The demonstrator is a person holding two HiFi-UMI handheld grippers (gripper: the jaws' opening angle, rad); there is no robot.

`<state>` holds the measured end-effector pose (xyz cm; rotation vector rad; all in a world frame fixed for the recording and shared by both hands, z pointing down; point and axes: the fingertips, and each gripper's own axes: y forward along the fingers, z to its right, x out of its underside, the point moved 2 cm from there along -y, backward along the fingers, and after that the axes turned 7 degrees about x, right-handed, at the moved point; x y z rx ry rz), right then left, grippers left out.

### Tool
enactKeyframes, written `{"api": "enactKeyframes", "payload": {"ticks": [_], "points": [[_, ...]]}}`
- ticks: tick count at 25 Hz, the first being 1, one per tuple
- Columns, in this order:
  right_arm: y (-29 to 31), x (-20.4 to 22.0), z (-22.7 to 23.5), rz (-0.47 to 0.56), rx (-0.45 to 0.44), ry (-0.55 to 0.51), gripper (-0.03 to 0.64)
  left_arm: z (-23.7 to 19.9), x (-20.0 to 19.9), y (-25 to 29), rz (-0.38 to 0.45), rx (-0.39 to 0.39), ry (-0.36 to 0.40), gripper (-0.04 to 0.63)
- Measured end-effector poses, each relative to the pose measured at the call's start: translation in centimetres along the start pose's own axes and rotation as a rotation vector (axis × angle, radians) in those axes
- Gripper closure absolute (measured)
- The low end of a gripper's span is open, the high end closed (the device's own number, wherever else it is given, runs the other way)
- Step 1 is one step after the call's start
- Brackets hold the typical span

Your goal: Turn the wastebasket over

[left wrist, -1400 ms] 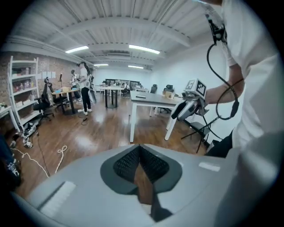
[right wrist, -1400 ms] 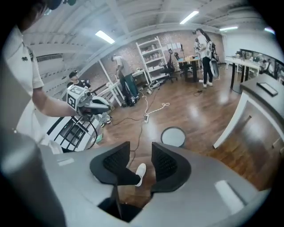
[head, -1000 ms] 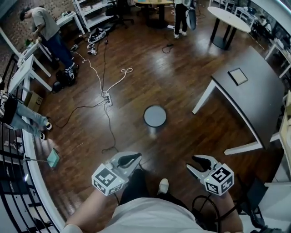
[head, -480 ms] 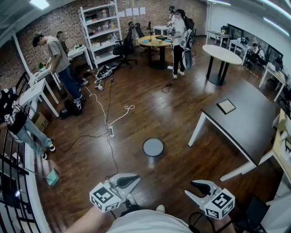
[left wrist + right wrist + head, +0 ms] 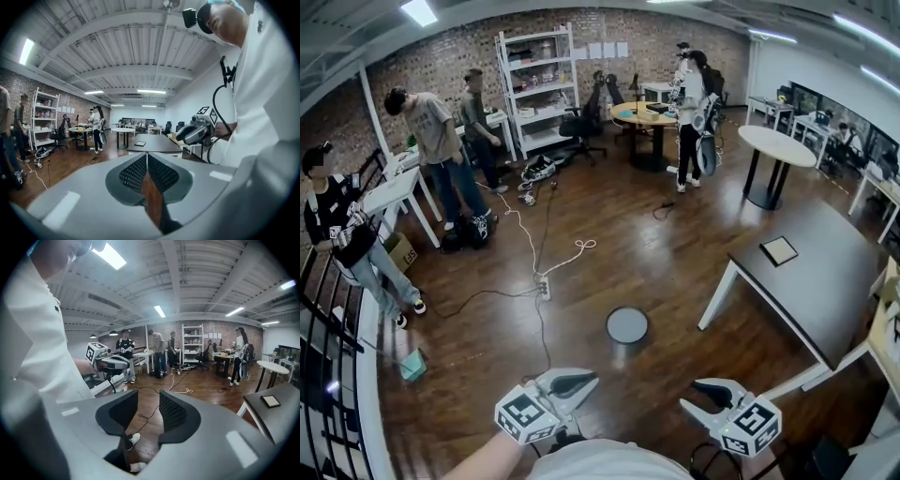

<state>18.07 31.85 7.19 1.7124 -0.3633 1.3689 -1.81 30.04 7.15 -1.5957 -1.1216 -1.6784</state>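
The wastebasket [image 5: 627,325] stands on the wood floor ahead of me, seen from above as a round grey disc with a dark rim. Both grippers hang well short of it, near the bottom of the head view. My left gripper [image 5: 589,381] [image 5: 146,157] is shut with nothing between its pads. My right gripper [image 5: 693,394] [image 5: 149,401] is open, its jaws closing a little around empty air. Each gripper view shows the other gripper: the right gripper [image 5: 199,131] and the left gripper [image 5: 110,363], held beside my white shirt.
A dark table [image 5: 825,281] with a tablet [image 5: 779,250] stands at the right. A power strip [image 5: 544,289] and its cables cross the floor left of the wastebasket. Several people stand at the left and back. A teal dustpan [image 5: 412,364] lies by the left railing.
The head view has tipped up, taking in more of the room. Both grippers sit lower in the picture. The wastebasket has not moved on the floor.
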Motion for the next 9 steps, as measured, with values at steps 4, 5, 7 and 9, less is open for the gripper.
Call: {"api": "enactKeyframes", "payload": {"ticks": [4,5,7,9], "points": [[0.07,-0.15,-0.16,0.000,-0.010,-0.001,0.469,0.03,-0.32,-0.41,-0.004,-0.010,0.000,0.584],[0.08,-0.14,-0.16,-0.001,-0.014,-0.002,0.469,0.08,-0.39,-0.37,-0.005,-0.011,0.001,0.584],[0.06,-0.02,-0.04,-0.003,-0.021,-0.005,0.469,0.15,-0.53,-0.17,-0.008,-0.012,0.000,0.584],[0.06,0.07,0.16,-0.004,-0.028,-0.007,0.469,0.14,-0.70,0.09,-0.010,-0.013,-0.001,0.584]]}}
